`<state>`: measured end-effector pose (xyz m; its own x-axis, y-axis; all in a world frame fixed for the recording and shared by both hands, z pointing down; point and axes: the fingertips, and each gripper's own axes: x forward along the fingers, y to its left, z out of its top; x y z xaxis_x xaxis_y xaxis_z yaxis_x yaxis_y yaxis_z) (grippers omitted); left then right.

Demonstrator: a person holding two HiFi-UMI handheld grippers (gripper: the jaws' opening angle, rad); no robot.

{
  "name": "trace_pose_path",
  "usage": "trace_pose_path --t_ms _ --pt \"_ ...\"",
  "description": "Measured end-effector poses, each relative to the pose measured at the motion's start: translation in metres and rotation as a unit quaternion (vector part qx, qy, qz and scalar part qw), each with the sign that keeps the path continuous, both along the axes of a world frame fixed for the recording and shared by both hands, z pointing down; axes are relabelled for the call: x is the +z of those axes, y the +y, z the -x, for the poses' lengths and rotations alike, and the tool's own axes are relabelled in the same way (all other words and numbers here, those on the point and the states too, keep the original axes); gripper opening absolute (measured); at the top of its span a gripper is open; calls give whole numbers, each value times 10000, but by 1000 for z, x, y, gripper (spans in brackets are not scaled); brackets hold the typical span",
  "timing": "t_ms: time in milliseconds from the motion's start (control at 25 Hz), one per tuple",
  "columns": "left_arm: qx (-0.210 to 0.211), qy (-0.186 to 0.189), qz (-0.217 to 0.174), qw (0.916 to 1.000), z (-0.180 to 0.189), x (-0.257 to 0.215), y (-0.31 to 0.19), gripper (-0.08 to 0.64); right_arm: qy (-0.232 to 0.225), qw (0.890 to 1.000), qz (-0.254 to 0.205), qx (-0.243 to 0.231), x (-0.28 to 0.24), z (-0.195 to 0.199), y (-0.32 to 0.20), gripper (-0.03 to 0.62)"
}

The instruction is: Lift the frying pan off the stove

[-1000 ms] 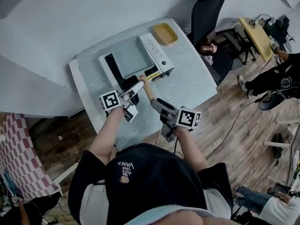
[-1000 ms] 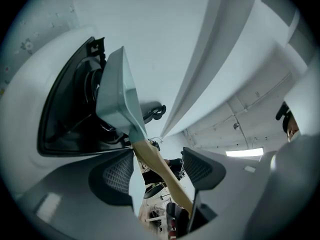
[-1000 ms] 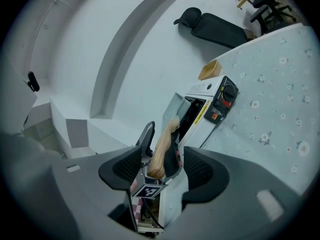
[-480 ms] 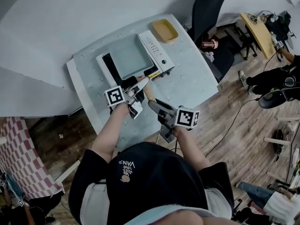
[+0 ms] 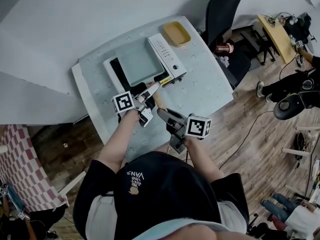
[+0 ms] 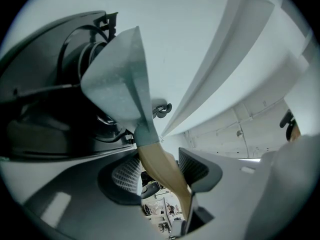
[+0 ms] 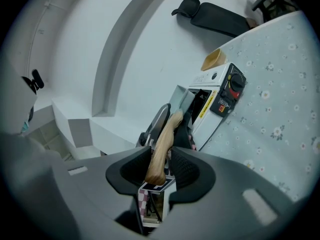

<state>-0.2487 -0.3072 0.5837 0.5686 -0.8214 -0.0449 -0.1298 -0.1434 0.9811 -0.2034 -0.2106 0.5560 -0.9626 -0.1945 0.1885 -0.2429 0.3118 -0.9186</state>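
Frying pan: square, grey, sits flat on stove, toward far-left part of tabletop. Not lifted yet.

Handle: wood, long axis runs from pan's near side straight toward near edge of tabletop, i.e. at the person.

Left gripper: crosses handle close to the pan, just off stove's near edge. Jaws have just been closing; handle lies slantwise between pads and seems pinched. Thin sliver of gap at one pad, so bite looks light.

Right gripper: takes handle's butt end, nearer the person. Jaws have just been closing, pads now clamped on the wood either side.

Key relation: both grips on one axis, left nearer the load, right at the tail. Judgement: lift should go straight up, both hands together, else pan tips about the handle.

Unclear: pan's underside and burner contact not visible. Right gripper view has pan mostly hidden behind handle and left gripper. Left gripper view is rolled, pan shows only as a grey wedge.
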Motion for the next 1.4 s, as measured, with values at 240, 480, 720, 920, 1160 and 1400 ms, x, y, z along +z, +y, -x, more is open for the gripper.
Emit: trace_pose_path --t_ms 240,480,720,920,1160,1400 --pt "106 -160 108 9998 -6 -2 8 224 71 9999 -30 -67 -3 -5 8 126" --pt "114 23 283 9995 -16 -5 18 221 39 9999 -114 25 -5 -17 12 118" --pt "130 -487 -30 9987 -15 -3 19 216 71 9999 -139 0 3 -23 16 110" --pt "145 -778 -17 9969 -21 -3 33 217 4 10000 -73 -65 8 -28 32 109" --pt "28 -619 154 9980 -34 -16 68 218 -34 9997 -159 -188 -3 -41 64 110" --pt "-6 -917 -5 9958 -38 -19 90 216 -53 9993 -248 -285 -2 -51 86 114"
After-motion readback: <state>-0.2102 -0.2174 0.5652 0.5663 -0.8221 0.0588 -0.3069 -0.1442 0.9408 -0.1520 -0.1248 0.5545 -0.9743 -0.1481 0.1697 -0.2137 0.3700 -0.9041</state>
